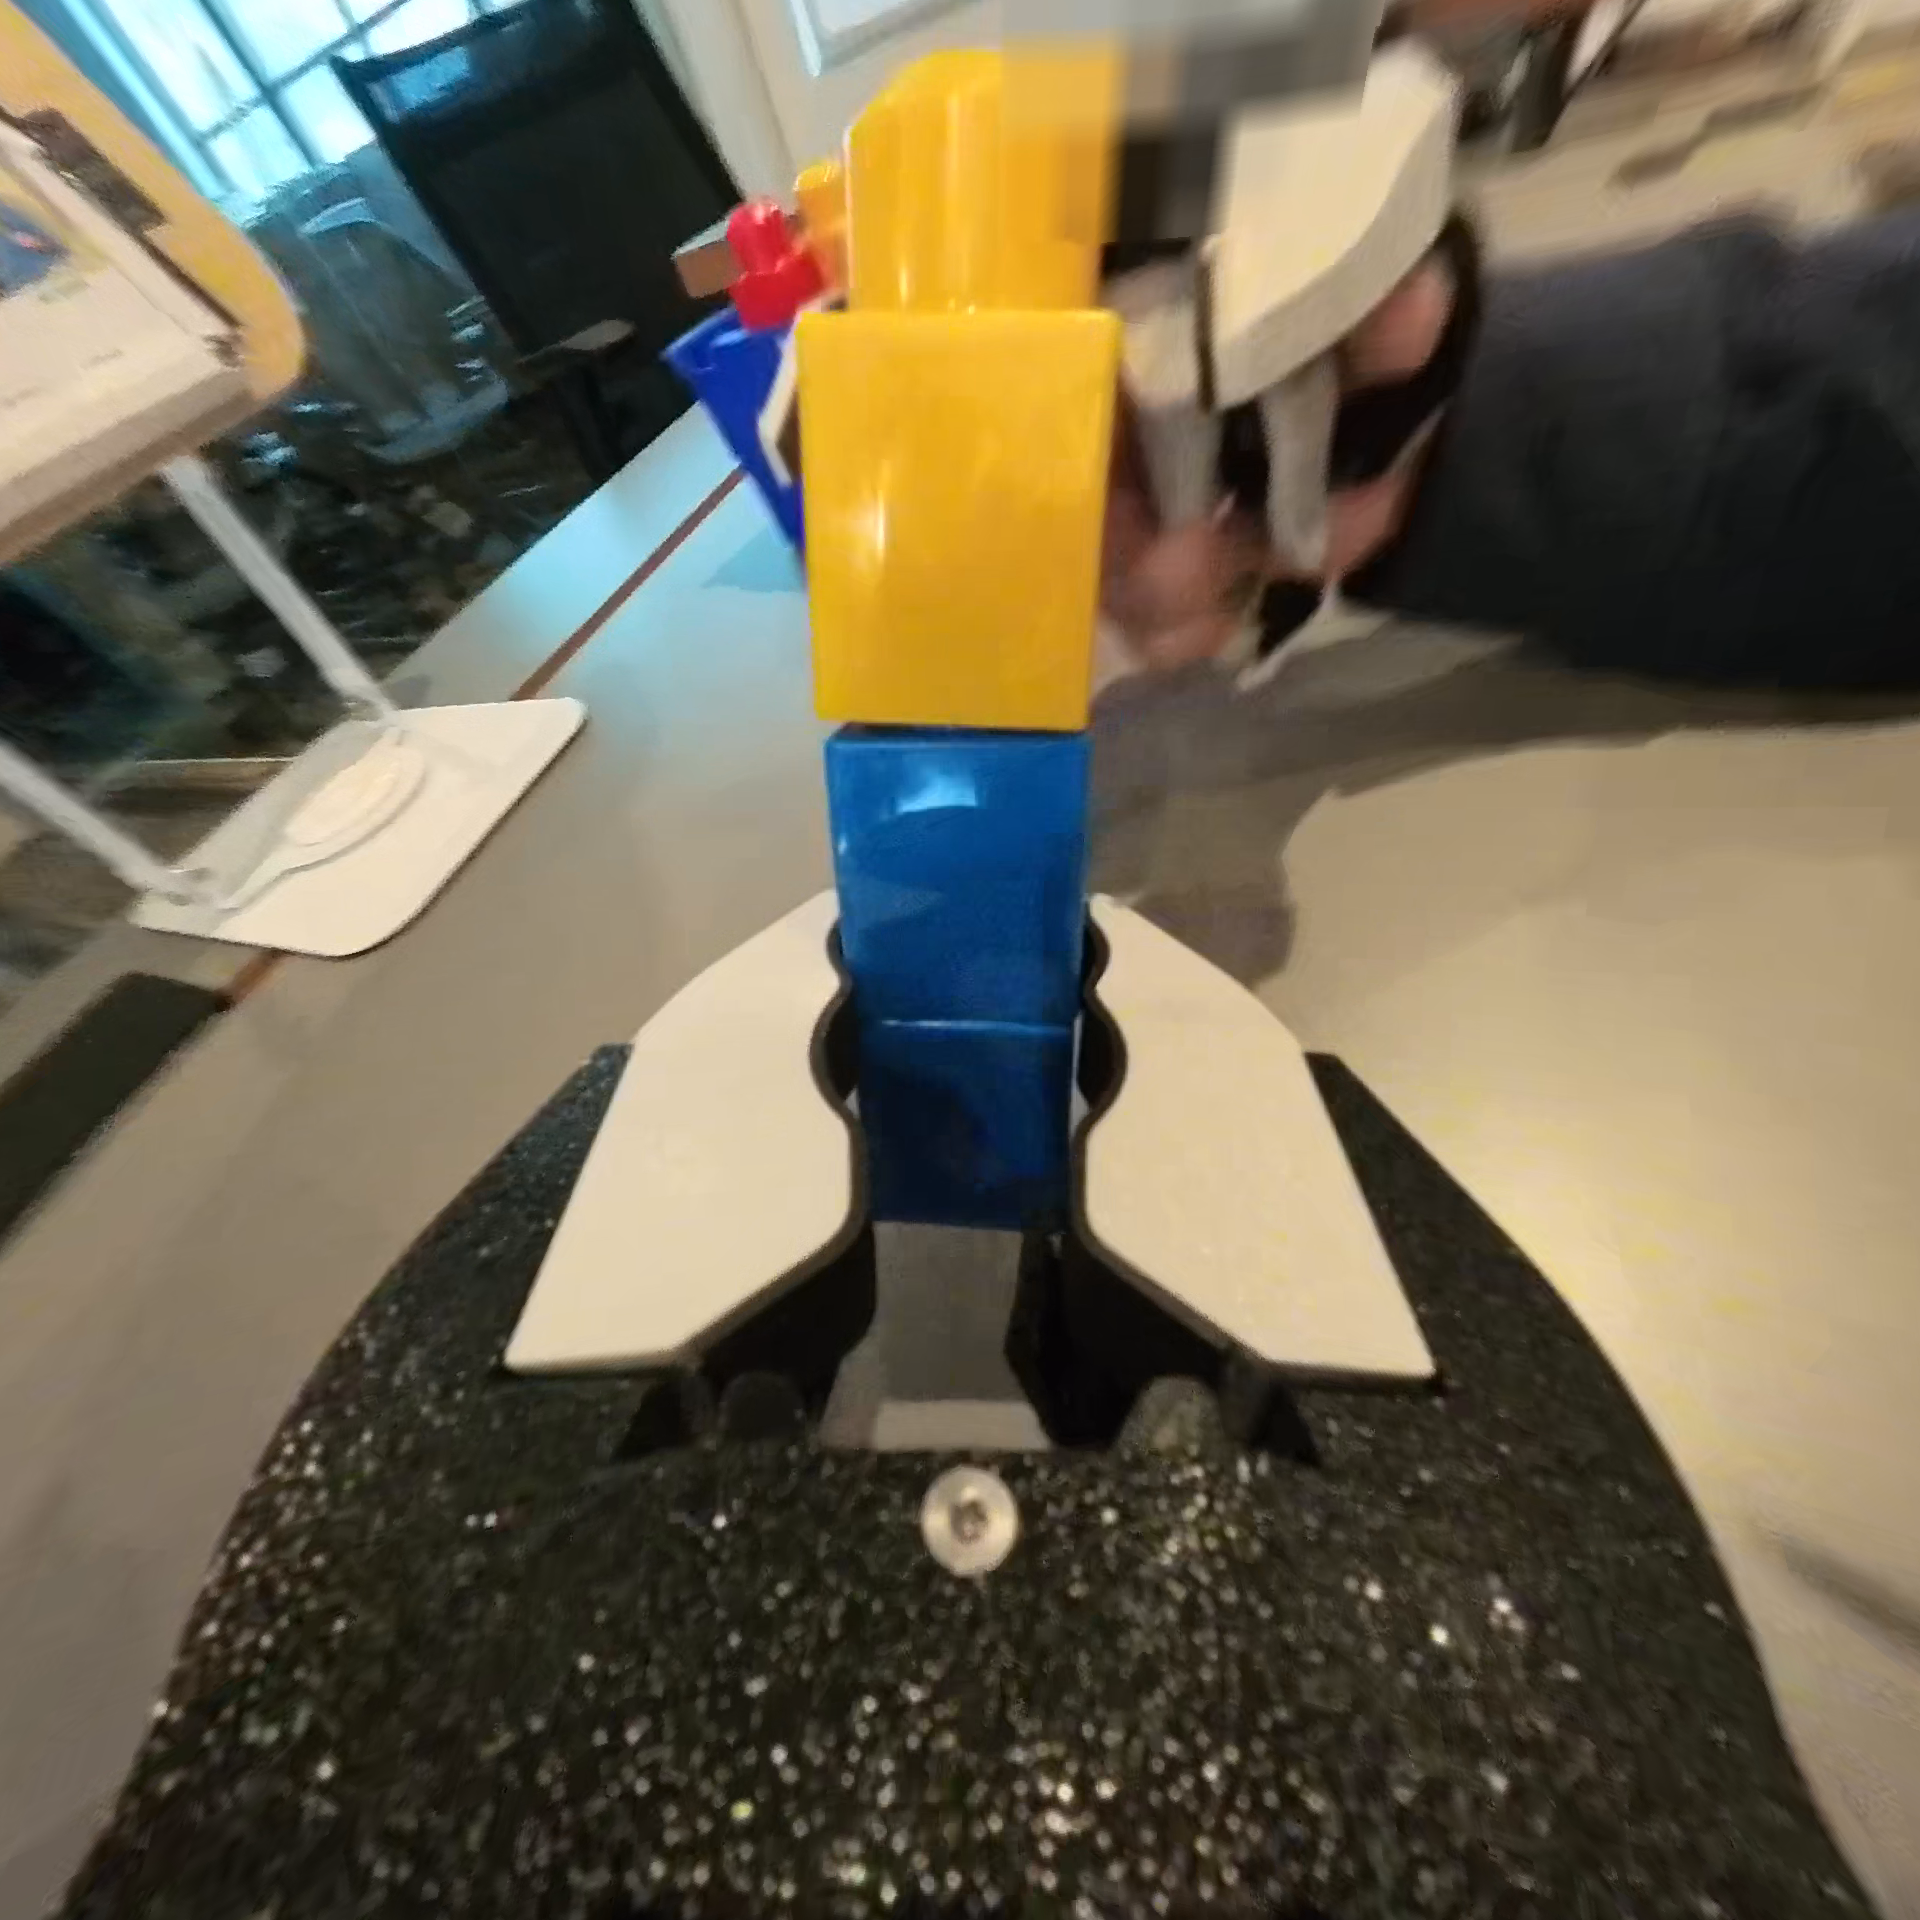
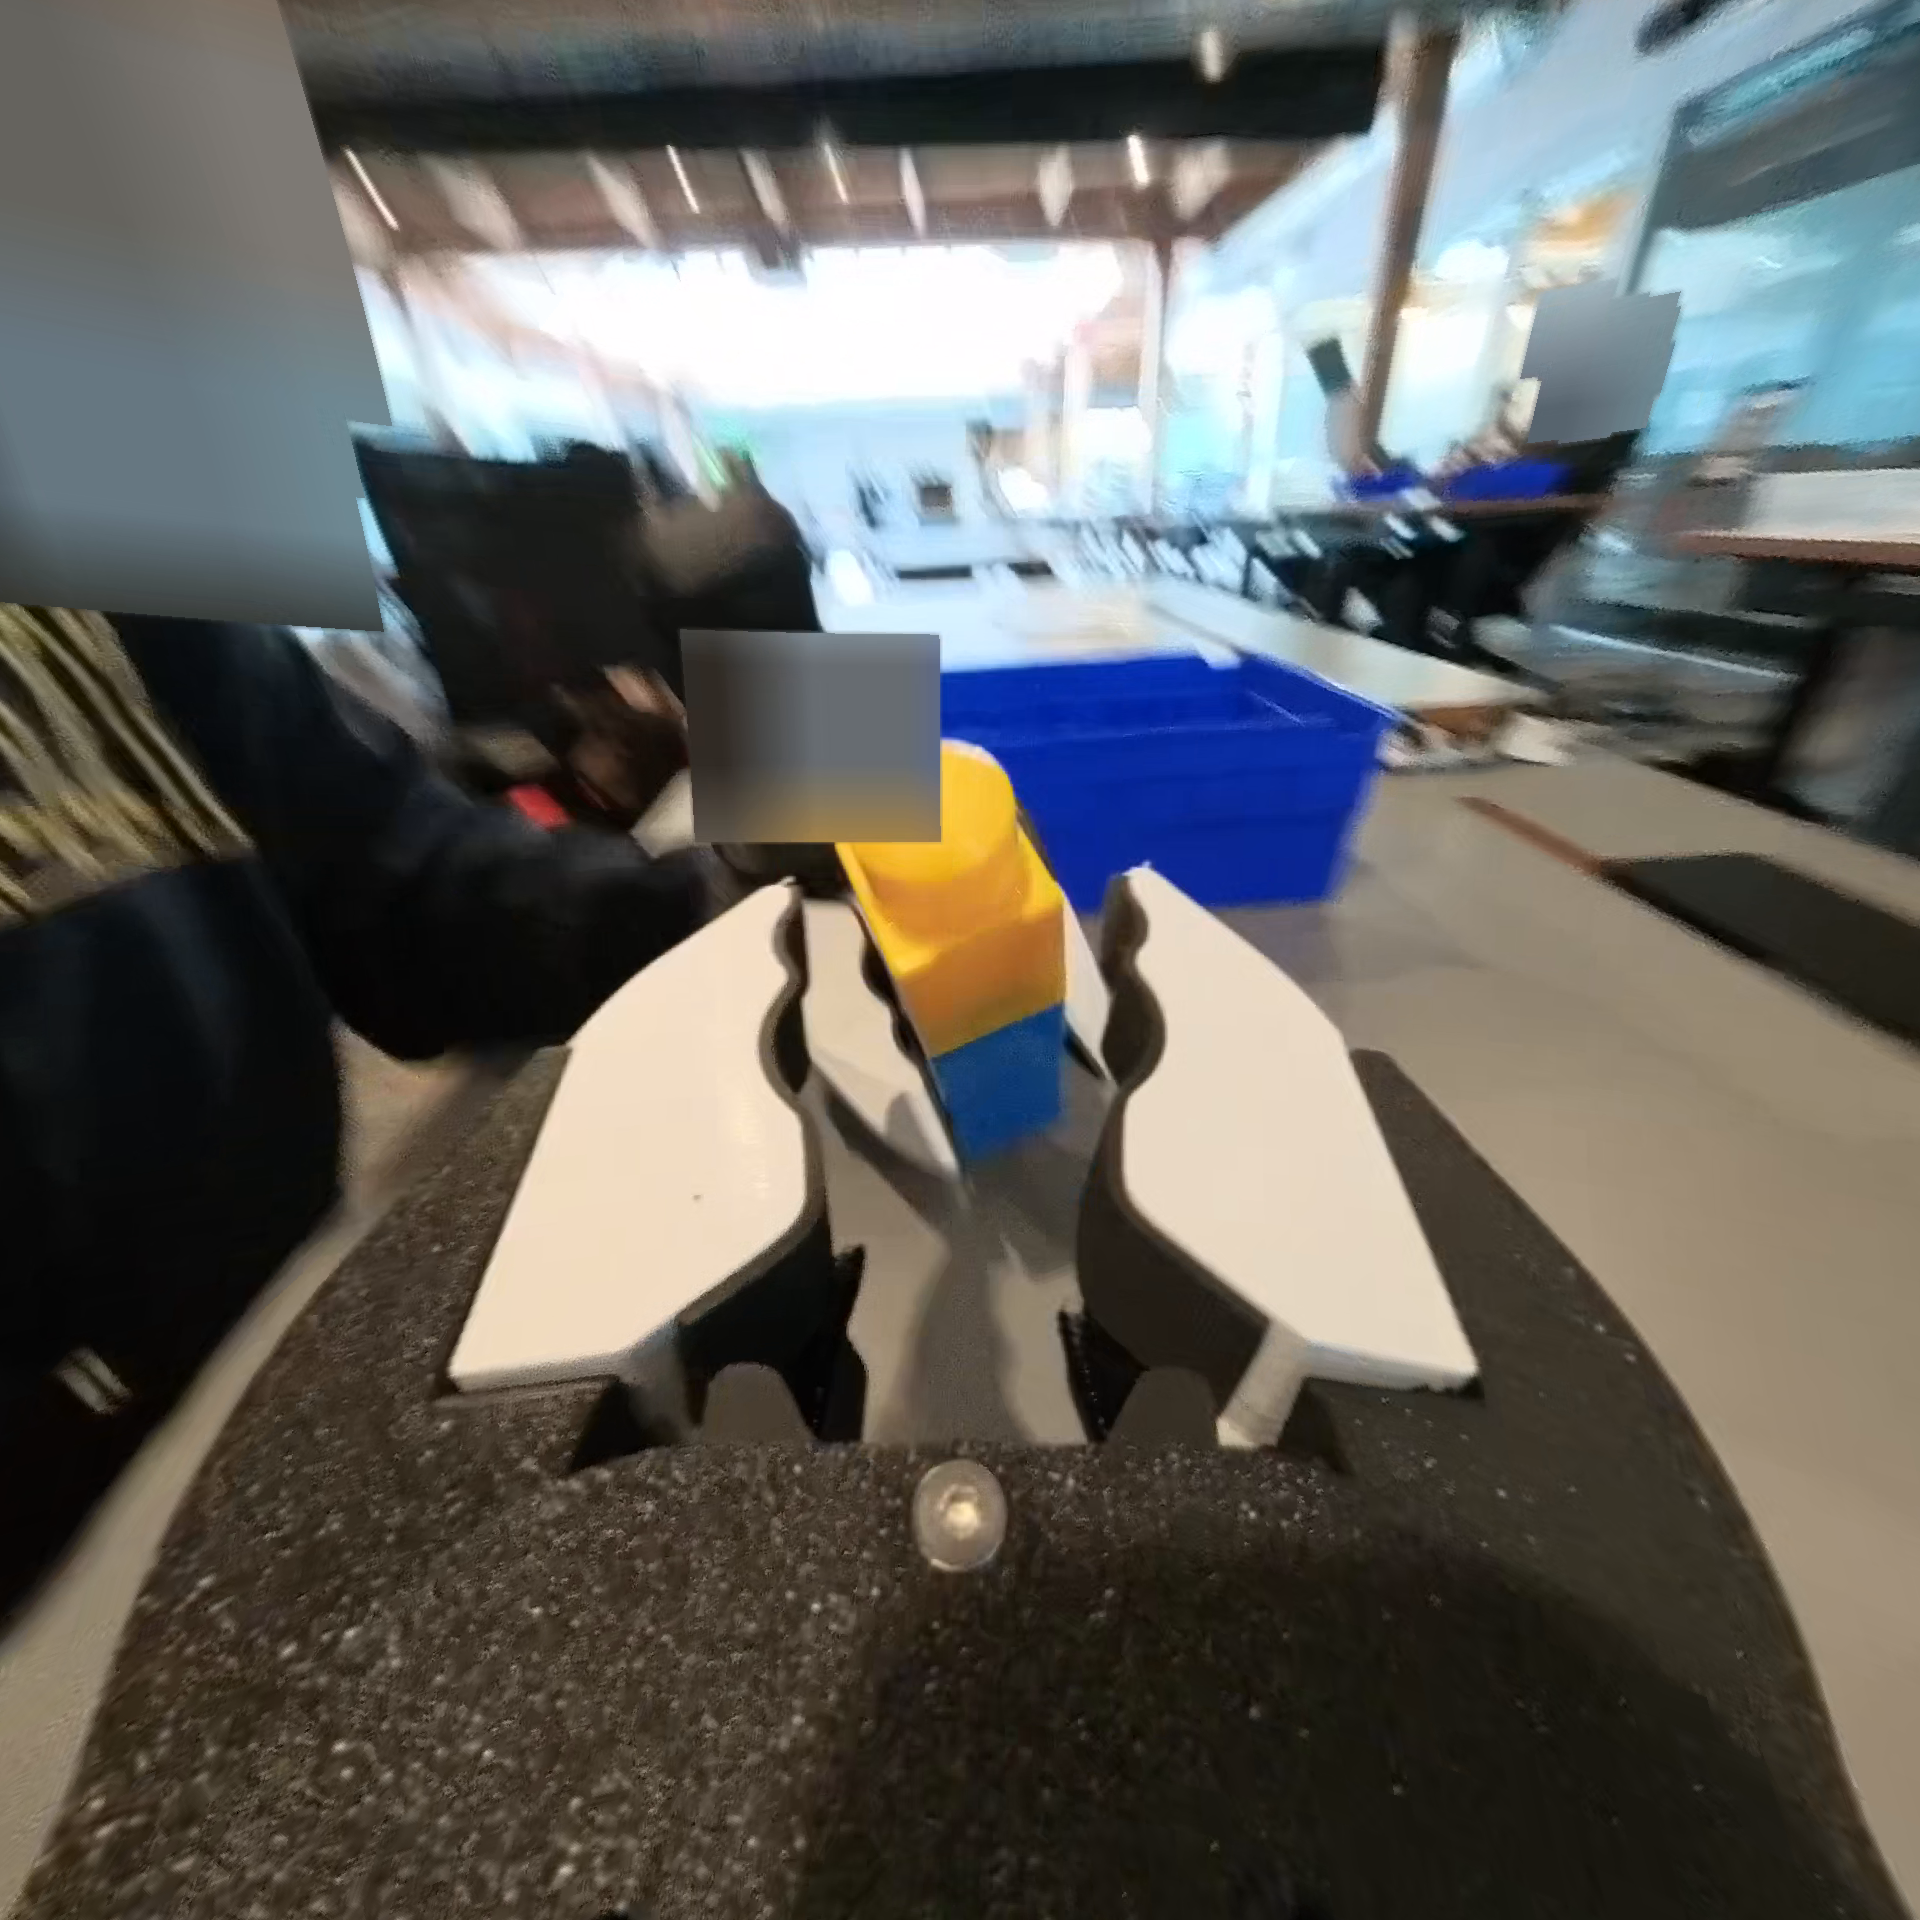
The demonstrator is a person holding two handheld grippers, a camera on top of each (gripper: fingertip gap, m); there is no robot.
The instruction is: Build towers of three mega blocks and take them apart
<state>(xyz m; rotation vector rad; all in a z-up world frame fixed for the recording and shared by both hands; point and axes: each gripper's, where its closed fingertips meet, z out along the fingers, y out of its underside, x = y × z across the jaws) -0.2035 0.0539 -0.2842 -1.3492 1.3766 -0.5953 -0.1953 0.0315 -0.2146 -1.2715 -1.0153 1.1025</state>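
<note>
My left gripper [image 1: 961, 935] is shut on the lower blue block [image 1: 961, 1122] of a tower held above the grey table [image 1: 1507, 1039]. A second blue block [image 1: 961, 862] sits above it, and a yellow block [image 1: 956, 520] with a round stud is on top. My right gripper [image 2: 951, 914] is open and empty, its fingers wide apart. The tower's yellow block [image 2: 971, 935] and a blue block [image 2: 1003, 1081] stand tilted just beyond its fingertips, held by the left gripper's white fingers [image 2: 862, 1049]. In the left wrist view a blurred right finger [image 1: 1330, 208] is right of the yellow stud.
A blue bin [image 2: 1164, 790] stands on the table behind the tower; it also shows in the left wrist view [image 1: 738, 416] with a red block [image 1: 769, 260] sticking out. A white sign stand base [image 1: 364, 831] sits at the left. A dark sleeve [image 1: 1662, 447] reaches in from the right. Left tips to right tips: about 7 cm.
</note>
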